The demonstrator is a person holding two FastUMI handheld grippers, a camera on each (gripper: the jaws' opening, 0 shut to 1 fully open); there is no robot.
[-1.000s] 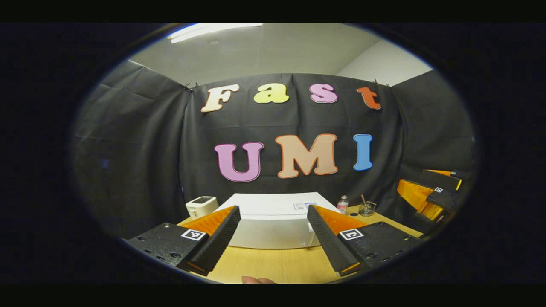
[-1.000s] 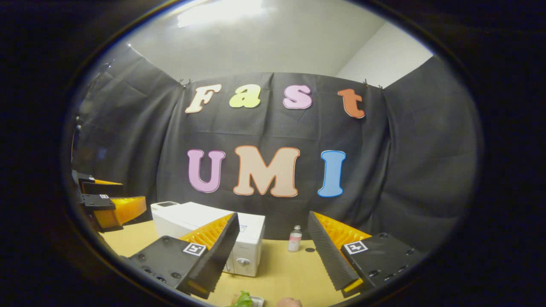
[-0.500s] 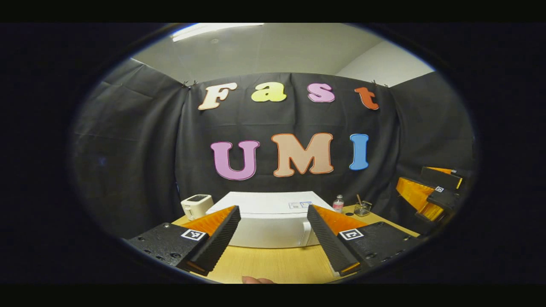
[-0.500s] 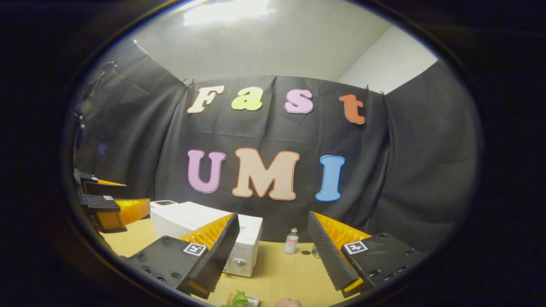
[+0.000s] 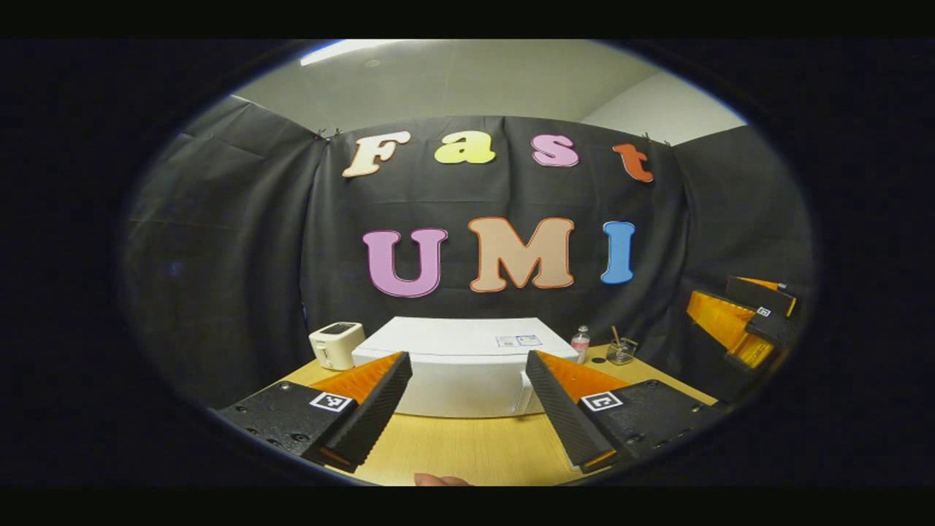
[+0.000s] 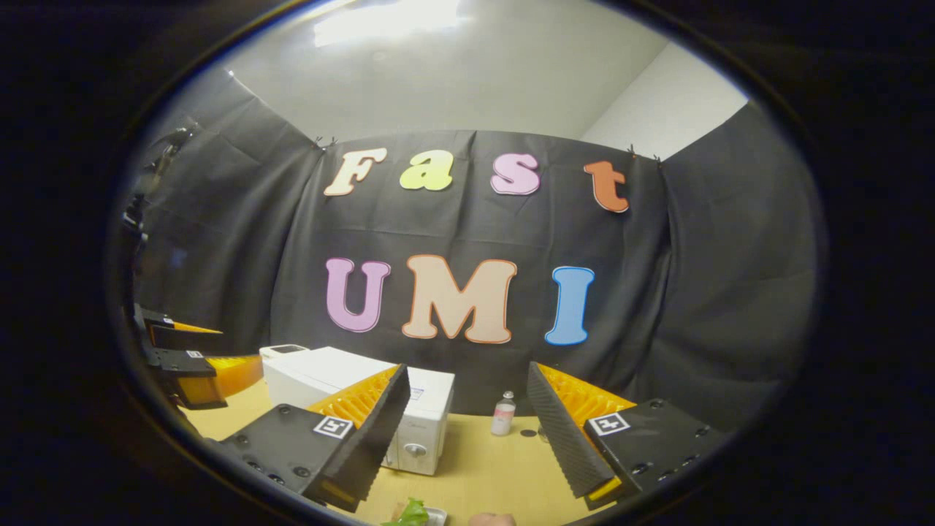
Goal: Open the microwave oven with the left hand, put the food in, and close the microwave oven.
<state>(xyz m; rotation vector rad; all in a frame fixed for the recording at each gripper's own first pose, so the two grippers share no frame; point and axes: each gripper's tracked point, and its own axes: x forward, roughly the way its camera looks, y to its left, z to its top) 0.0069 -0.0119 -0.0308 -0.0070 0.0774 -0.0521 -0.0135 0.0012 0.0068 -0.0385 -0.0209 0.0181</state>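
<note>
While both of my grippers hang above the wooden desk (image 5: 467, 446), the white microwave oven (image 5: 460, 365) sits shut at the back of it, against the black cloth wall. From the left gripper view, my left gripper (image 5: 467, 409) is spread wide with nothing between its fingers, and the oven's front face shows through the gap, well ahead of the tips. A small white appliance (image 5: 336, 345) stands just to the oven's left. To its right are a little bottle (image 5: 580, 342) and a clear glass (image 5: 622, 353) with a stick in it, both near the cloth. At the far right edge of that view I see my right gripper (image 5: 741, 325) held off to the side.

From the right gripper view, my right gripper (image 6: 467, 431) is likewise wide open and empty. The oven (image 6: 350, 387) lies ahead and to the left, its knob side (image 6: 415, 450) turned toward me, partly behind one finger. The bottle (image 6: 502, 413) stands on the desk (image 6: 482, 475) between the fingers, farther back. At the bottom edge, the food (image 6: 413, 513), green leaves on a small white tray, rests on the desk in front of the oven, apart from it. My left gripper (image 6: 193, 369) shows at the far left, above the desk.
</note>
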